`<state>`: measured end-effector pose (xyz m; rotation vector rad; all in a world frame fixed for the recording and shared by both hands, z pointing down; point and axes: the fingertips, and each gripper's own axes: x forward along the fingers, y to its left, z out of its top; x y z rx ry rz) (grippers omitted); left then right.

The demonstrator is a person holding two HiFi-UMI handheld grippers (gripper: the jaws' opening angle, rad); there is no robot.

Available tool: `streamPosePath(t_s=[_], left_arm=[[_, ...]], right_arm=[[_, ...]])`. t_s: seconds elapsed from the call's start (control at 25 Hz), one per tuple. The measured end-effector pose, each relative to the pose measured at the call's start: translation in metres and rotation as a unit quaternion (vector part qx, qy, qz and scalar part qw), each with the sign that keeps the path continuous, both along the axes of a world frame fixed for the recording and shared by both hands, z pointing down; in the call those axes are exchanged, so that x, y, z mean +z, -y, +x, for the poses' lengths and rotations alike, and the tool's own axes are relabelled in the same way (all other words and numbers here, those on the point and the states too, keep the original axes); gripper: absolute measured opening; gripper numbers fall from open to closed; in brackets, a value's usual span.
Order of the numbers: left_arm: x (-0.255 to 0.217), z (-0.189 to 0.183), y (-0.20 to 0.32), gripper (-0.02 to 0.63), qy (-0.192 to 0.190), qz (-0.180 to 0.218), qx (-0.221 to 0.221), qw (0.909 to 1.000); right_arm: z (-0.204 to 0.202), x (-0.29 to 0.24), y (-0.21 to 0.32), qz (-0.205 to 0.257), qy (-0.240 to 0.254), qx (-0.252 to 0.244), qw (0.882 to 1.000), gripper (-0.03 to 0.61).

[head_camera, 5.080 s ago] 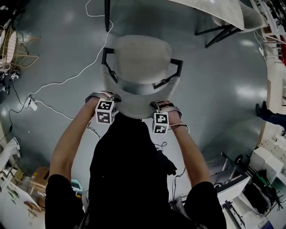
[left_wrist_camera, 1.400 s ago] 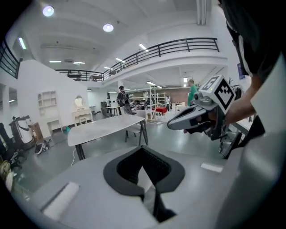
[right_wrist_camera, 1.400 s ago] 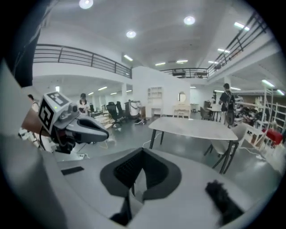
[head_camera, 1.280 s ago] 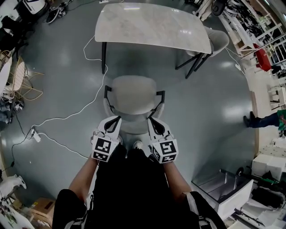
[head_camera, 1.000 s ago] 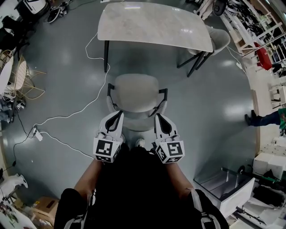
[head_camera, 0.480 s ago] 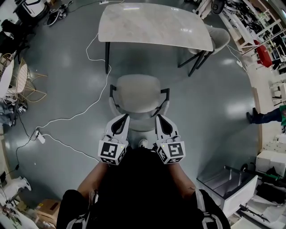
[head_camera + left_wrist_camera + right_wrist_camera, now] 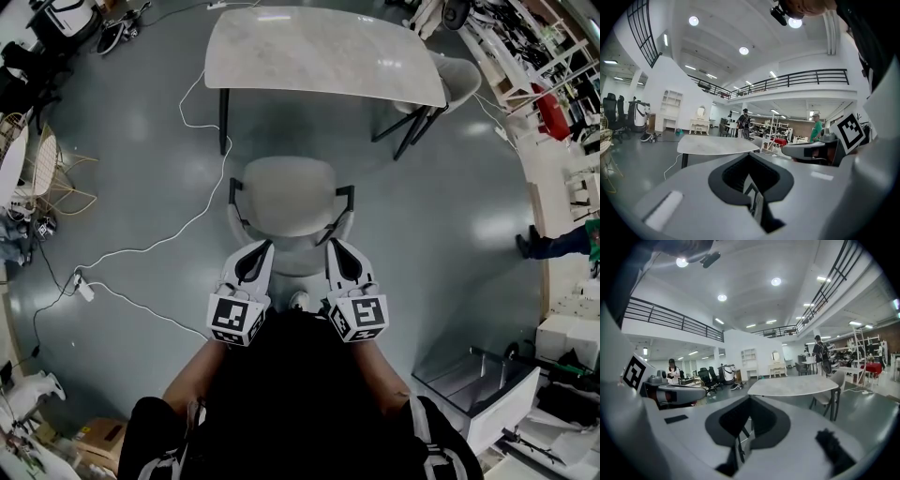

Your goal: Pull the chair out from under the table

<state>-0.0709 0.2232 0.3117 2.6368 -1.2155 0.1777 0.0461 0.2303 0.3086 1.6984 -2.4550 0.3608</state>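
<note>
The pale grey chair (image 7: 286, 195) with black armrests stands on the floor in the head view, fully out from under the marble-topped table (image 7: 323, 52), with a strip of bare floor between them. My left gripper (image 7: 261, 247) and right gripper (image 7: 334, 247) hover side by side over the chair's backrest (image 7: 296, 262), both shut and holding nothing. In the left gripper view the left gripper (image 7: 750, 157) points level at the table (image 7: 717, 144). The right gripper (image 7: 750, 400) in its own view also faces the table (image 7: 792, 385).
A white cable (image 7: 141, 248) snakes over the floor left of the chair. A second chair (image 7: 459, 80) is tucked at the table's right end. A wicker chair (image 7: 42, 169) stands far left; a person (image 7: 553, 244) and white bins (image 7: 478, 394) are at the right.
Five seconds ago both grippers held the chair's backrest near the table; now they are off it and the chair stands clear. Over the last second the left gripper drifted slightly right.
</note>
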Motion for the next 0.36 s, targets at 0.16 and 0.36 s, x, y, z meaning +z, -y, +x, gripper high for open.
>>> streamPosePath(t_s=[0.16, 0.36], left_arm=[[0.0010, 0.0008, -0.0012, 0.008, 0.003, -0.002, 0.005, 1.0000], [0.0001, -0.0003, -0.0040, 0.008, 0.004, 0.004, 0.005, 1.0000]], right_arm=[[-0.0019, -0.0022, 0.0010, 0.003, -0.003, -0.001, 1.000, 0.015], [-0.0050, -0.0040, -0.0003, 0.007, -0.009, -0.004, 1.000, 0.015]])
